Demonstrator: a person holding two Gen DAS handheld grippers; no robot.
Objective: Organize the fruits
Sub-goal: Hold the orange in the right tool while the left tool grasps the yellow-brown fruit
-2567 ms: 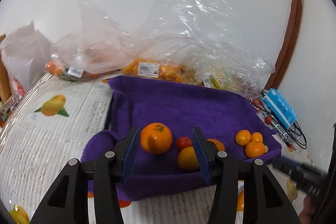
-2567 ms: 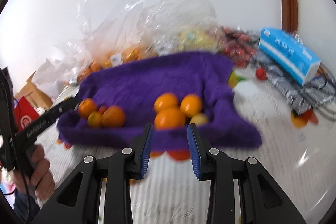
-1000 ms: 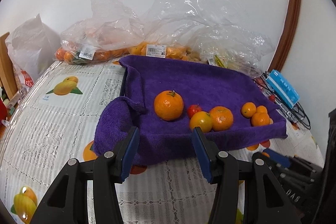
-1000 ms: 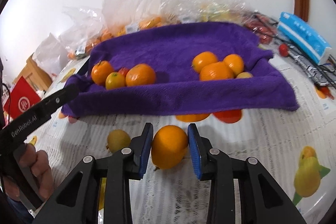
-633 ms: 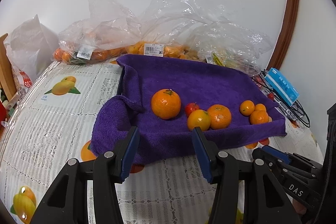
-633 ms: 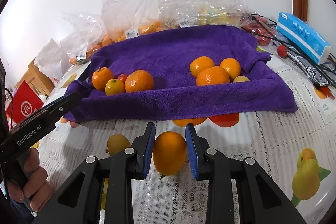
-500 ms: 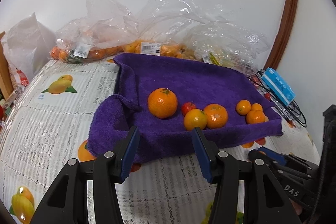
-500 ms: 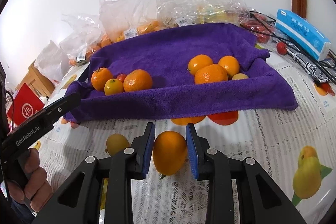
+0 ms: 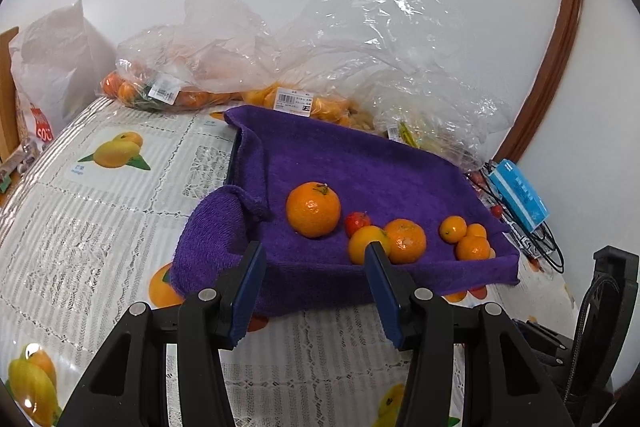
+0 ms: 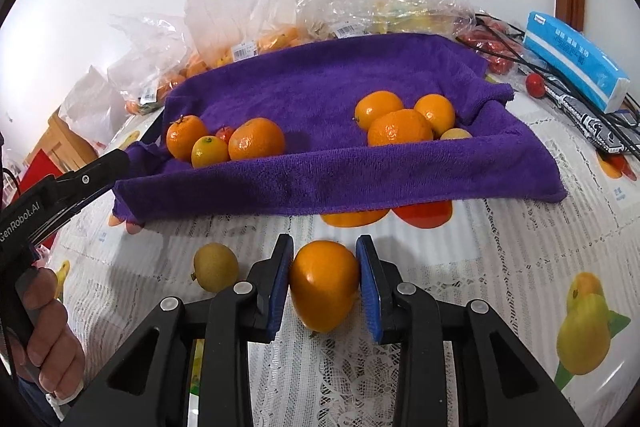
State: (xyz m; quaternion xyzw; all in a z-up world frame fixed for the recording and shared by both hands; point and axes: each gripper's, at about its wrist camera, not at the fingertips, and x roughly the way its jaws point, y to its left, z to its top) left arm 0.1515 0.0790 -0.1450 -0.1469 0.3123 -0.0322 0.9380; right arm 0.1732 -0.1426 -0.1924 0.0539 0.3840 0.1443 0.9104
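Note:
A purple towel lies over a tray on the table and holds two groups of fruit. On its left are a large mandarin, a small red fruit, a yellow-orange one and another mandarin. On its right are several small oranges. My right gripper is shut on an orange in front of the towel. A small yellow-green fruit lies left of it. My left gripper is open and empty before the towel's front edge.
Clear plastic bags of fruit are piled behind the towel against the wall. A blue box, black cables and red tomatoes lie at the right. A white bag stands at the far left. The tablecloth has printed fruit.
My right gripper has closed its pads against the orange on the tablecloth. The left gripper has drifted slightly and stays open.

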